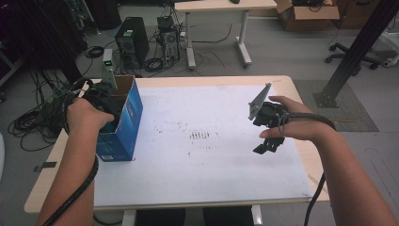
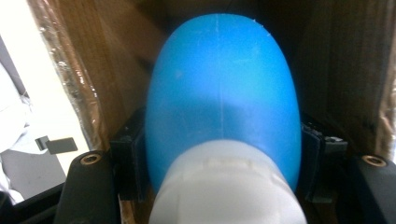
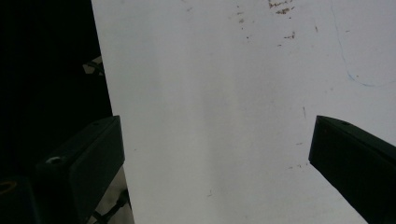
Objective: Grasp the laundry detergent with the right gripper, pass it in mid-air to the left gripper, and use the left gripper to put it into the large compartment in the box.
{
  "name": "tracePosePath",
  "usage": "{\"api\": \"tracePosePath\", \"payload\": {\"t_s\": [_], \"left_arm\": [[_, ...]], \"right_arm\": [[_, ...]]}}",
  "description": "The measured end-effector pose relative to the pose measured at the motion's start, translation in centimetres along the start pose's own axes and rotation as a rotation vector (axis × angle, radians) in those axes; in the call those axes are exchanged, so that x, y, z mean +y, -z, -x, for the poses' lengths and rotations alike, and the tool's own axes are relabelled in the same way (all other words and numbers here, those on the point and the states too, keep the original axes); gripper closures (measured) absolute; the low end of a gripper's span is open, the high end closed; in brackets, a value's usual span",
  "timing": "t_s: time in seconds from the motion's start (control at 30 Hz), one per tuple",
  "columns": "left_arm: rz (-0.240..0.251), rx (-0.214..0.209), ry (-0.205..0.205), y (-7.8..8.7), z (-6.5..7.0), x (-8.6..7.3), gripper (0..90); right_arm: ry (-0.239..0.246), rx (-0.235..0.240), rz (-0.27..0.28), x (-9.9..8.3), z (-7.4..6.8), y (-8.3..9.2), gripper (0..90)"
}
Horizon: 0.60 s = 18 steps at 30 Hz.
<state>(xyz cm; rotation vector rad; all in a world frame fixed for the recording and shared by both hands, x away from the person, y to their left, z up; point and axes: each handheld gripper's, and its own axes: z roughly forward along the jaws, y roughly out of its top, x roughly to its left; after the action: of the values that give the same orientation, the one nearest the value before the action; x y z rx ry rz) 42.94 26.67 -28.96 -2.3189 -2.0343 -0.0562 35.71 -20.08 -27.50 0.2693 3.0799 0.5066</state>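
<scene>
High view: the left tool [image 1: 104,94] is sunk into the open top of a blue cardboard box [image 1: 123,123] that stands at the left edge of the white-topped worktop [image 1: 207,160]. The right tool [image 1: 269,134] hangs above the bare right half, well apart from the box. Nothing else lies on the worktop; computer towers, cables and a second table sit on the floor beyond, clear of the work.

Left gripper view: a smooth blue egg-shaped plastic object with a white ribbed base [image 2: 223,116] sits between the two black jaws, inside the box's brown walls. The jaws stand narrowly apart at its flanks; I cannot tell whether their pads press on it. By my reading the object is at the box, and letting go and lifting out are left. The close walls are the one thing to snag on.

Right gripper view: the jaws stand wide apart over bare white surface, holding nothing.
</scene>
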Motion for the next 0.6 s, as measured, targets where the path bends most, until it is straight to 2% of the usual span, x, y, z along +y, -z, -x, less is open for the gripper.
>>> {"api": "tracePosePath", "payload": {"t_s": [0.2,0.3,0.4,0.6], "left_arm": [[-0.003,0.005,0.003,0.5,0.2,-0.1,31.4],[-0.001,0.028,0.005,0.9,0.3,-0.2,29.1],[0.004,0.025,0.008,1.3,0.3,-0.3,27.7],[0.010,0.049,0.007,2.3,0.4,-0.6,23.6]], "right_arm": [[-0.001,0.000,0.003,-0.2,-0.1,0.1,3.3],[-0.001,-0.001,0.007,-0.2,-0.1,0.2,3.3],[-0.001,0.000,0.010,-0.4,-0.1,0.2,3.3],[-0.004,-0.003,0.017,-0.6,-0.1,0.2,3.3]]}}
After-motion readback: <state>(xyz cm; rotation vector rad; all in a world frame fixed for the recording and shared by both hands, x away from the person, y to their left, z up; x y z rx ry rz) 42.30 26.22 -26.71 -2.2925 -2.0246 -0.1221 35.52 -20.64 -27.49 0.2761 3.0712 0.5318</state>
